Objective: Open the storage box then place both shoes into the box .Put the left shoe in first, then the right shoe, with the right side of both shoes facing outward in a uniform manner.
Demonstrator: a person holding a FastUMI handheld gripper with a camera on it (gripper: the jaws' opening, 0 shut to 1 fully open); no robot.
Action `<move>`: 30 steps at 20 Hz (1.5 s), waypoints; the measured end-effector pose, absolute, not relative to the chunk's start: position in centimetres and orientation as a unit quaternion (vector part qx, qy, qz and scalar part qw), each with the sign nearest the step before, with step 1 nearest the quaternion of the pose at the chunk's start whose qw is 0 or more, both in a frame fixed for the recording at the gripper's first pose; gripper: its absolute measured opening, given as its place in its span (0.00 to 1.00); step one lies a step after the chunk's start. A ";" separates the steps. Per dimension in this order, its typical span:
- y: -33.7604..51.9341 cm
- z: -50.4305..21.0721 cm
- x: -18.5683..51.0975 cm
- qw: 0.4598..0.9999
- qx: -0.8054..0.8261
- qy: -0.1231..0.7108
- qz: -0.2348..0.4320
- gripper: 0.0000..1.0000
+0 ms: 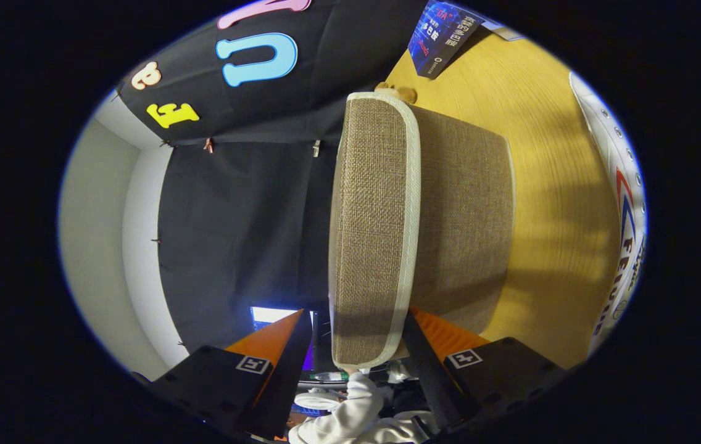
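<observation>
One box [449, 228] of brown woven cloth fills the middle of the frame, standing on the yellow wooden surface [548, 203]. Its lid [375, 228], edged in pale piping, stands between the two orange fingers [276, 339] of the gripper [360, 345], which are spread wide. The right finger lies close against the lid's piped edge, the left one well apart from it, so the lid is not clamped from both sides. Whether the lid is raised off the box cannot be told, and the inside of the box is hidden.

One white shoe [622, 203] with red and blue markings lies on the surface at the right of the frame, well apart from the box. A blue card [443, 34] rests on the surface at the upper right. A white sleeve [356, 413] shows at the bottom centre, below the fingers.
</observation>
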State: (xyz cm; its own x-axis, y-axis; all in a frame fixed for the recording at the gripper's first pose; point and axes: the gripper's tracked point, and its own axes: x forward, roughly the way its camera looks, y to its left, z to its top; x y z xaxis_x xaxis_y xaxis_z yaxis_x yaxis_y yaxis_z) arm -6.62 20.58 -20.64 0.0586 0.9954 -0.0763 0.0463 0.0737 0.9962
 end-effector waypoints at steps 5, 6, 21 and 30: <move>19.3 -17.0 -5.5 0.489 0.557 0.498 0.450 0.88; 19.0 -16.6 -5.5 0.487 0.561 0.497 0.449 0.88; 21.2 -13.0 -3.9 0.510 0.585 0.485 0.404 0.05; 25.6 -7.0 -2.7 0.562 0.558 0.479 0.378 0.05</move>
